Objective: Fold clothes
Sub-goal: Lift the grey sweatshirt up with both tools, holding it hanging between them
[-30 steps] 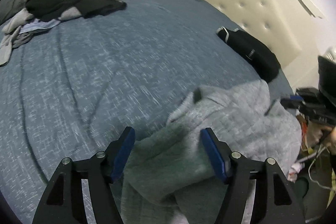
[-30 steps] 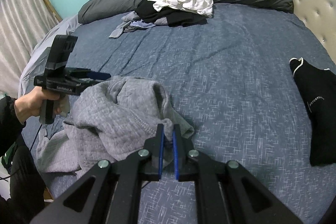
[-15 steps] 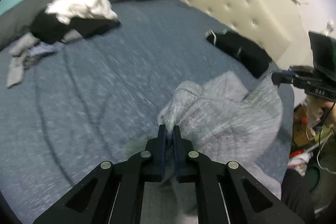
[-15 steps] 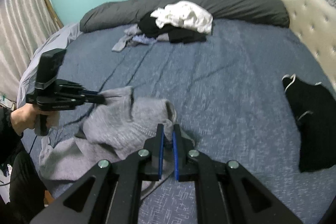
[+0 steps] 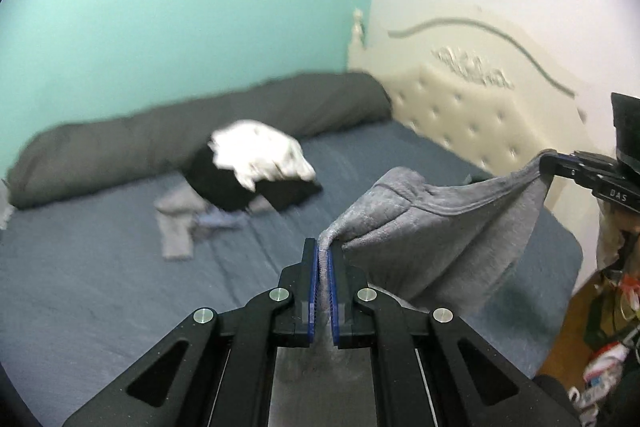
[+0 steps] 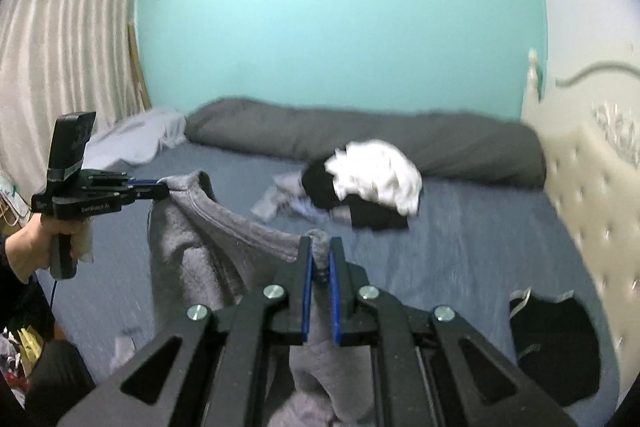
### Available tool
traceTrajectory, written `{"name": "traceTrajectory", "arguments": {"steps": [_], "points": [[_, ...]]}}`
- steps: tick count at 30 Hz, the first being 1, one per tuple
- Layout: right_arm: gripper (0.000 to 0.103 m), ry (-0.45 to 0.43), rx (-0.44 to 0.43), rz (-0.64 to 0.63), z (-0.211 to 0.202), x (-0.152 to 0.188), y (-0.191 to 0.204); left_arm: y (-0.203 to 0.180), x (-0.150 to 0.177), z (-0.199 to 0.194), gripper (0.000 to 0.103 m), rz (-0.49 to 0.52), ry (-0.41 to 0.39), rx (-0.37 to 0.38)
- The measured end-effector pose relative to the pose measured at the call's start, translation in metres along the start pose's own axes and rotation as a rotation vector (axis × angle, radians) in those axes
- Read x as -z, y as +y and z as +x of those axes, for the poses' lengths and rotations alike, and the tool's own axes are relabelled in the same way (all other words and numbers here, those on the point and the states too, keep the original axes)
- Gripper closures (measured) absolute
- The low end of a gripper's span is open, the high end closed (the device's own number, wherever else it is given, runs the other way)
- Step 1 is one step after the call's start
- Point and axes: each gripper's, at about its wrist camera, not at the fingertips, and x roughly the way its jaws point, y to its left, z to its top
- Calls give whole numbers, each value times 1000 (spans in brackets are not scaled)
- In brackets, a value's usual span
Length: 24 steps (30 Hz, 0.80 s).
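A: Status of the tongs?

B: Left gripper (image 5: 323,259) is clamped on a bunched edge of the grey sweatshirt (image 5: 432,227). Right gripper (image 6: 320,259) is clamped on another part of the same hem, cloth wedged between the blue pads (image 6: 306,291). Each gripper is also seen from the other camera: right at 3 o'clock in the left view, left at 9 o'clock in the right view.

A: Where is the garment?

B: Strung between both tongs above the blue bed (image 5: 120,267), body sagging below the grip line. A pile of unfolded clothes (image 6: 368,187) lies at 12 o'clock by the grey bolster (image 6: 400,143); a black garment (image 6: 556,339) lies at 4 o'clock.

A: Handling?

B: Judged soft, thick, moderately heavy, not slippery, nothing fragile. The ribbed hem is likely the best hold; thin pinches may creep under the weight.

A: Changes against the earlier frames?

B: Left jaws were wide over the heap a second ago, then closed on the cloth. Right grip unchanged. The sweatshirt, then crumpled on the bed, is now lifted and spread; both views are tilted up toward the wall.
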Motion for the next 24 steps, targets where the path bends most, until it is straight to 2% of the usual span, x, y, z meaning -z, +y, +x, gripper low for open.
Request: {"name": "traceTrajectory", "arguments": {"steps": [6, 12, 18, 24], "points": [[96, -130, 6, -49, -48, -74, 37, 6, -53, -82, 99, 23, -116, -78], [96, -245, 18, -105, -101, -136, 72, -1, -90, -162, 99, 53, -225, -155], [96, -336, 22, -134, -149, -174, 98, -16, -120, -238, 99, 92, -321, -220], [96, -396, 22, -155, -189, -195, 116, -32, -137, -295, 99, 125, -387, -268]]}}
